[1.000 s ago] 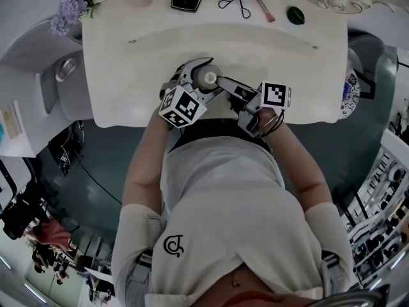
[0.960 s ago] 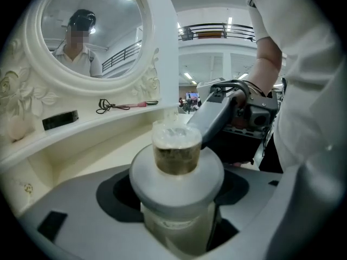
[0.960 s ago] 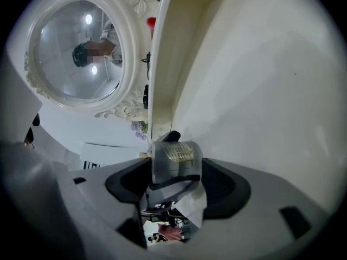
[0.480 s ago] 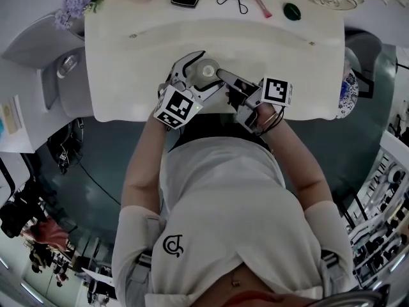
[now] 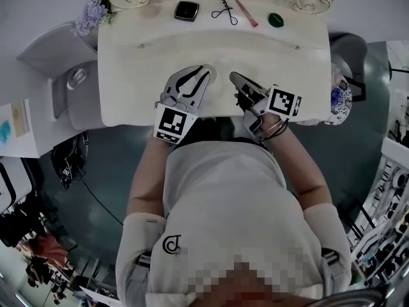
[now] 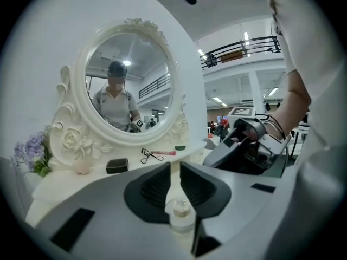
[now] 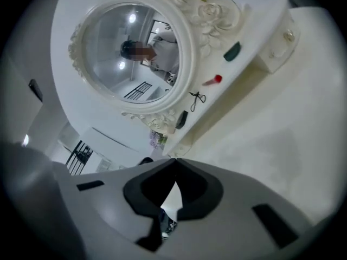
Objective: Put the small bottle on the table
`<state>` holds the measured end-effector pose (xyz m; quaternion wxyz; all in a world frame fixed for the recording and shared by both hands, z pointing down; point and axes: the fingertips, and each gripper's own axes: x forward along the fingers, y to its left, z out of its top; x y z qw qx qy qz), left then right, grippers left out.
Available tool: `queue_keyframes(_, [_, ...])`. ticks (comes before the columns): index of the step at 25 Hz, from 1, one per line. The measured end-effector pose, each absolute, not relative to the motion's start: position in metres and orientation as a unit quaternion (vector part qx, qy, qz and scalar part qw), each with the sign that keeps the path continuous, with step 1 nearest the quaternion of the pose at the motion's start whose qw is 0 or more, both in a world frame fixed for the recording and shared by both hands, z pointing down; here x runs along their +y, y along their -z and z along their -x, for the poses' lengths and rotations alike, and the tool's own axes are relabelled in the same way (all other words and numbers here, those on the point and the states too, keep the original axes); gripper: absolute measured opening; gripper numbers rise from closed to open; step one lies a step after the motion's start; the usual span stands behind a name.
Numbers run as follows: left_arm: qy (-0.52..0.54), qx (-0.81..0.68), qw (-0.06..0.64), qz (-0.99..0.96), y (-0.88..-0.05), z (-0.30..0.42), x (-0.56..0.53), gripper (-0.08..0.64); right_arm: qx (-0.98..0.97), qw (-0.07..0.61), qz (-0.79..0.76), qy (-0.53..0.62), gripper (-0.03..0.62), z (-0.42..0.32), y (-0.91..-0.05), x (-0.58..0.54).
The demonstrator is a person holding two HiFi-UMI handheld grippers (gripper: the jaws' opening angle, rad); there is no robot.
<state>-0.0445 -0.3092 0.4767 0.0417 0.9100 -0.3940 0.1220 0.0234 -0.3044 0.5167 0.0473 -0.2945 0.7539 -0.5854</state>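
The small clear bottle (image 6: 181, 215) with a pale cap stands upright, seen through the slit between my left gripper's (image 6: 172, 167) dark pads, low and near their rear. The jaws are closing to a narrow gap and the pads do not press on the cap. From the head view, the left gripper (image 5: 204, 72) lies over the white table (image 5: 128, 75) near its front edge, covering most of the bottle. My right gripper (image 5: 234, 76) hovers just to its right, shut with nothing in it; its tips meet in the right gripper view (image 7: 174, 164).
On a raised back shelf lie a black compact (image 5: 186, 9), an eyelash curler (image 5: 222, 10), a pink stick (image 5: 246, 11) and a green round piece (image 5: 275, 19). Purple flowers (image 5: 89, 18) sit at the left corner. An ornate oval mirror (image 6: 127, 80) stands behind.
The left jaws, wide around the round bottle before, have narrowed to a slit. The right jaws have gone from open to shut. Both grippers have drawn back slightly toward the person.
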Motion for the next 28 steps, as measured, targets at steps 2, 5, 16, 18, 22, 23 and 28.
queue_keyframes(2, [-0.123,-0.407,0.035,-0.904,-0.465,0.05,-0.31,0.013,0.778,0.04,0.298,0.552,0.005,-0.024,-0.502,-0.304])
queue_keyframes(5, [-0.14,-0.402,0.013,-0.905,-0.449,0.049,-0.307,0.012,0.819,0.028,0.297,0.491,0.005,-0.023,-0.479,-0.303])
queue_keyframes(16, [-0.111,-0.455,0.012,-0.883,-0.378,0.091,-0.326,0.012,0.907,-0.015,0.345,0.242,0.005,-0.027,-0.391,-0.322])
queue_keyframes(18, [-0.093,-0.462,0.026,-0.882,-0.37,0.101,-0.329,0.012,0.91,-0.019,0.365,0.193,0.006,-0.03,-0.381,-0.328])
queue_keyframes(22, [-0.072,-0.474,0.028,-0.877,-0.354,0.113,-0.331,0.012,0.91,-0.037,0.406,0.074,0.005,-0.039,-0.365,-0.337])
queue_keyframes(23, [-0.071,-0.476,0.025,-0.876,-0.352,0.115,-0.331,0.012,0.908,-0.041,0.413,0.052,0.005,-0.041,-0.361,-0.338])
queue_keyframes(28, [-0.08,-0.485,0.024,-0.87,-0.35,0.122,-0.327,0.012,0.9,-0.041,0.434,0.002,0.005,-0.051,-0.35,-0.337])
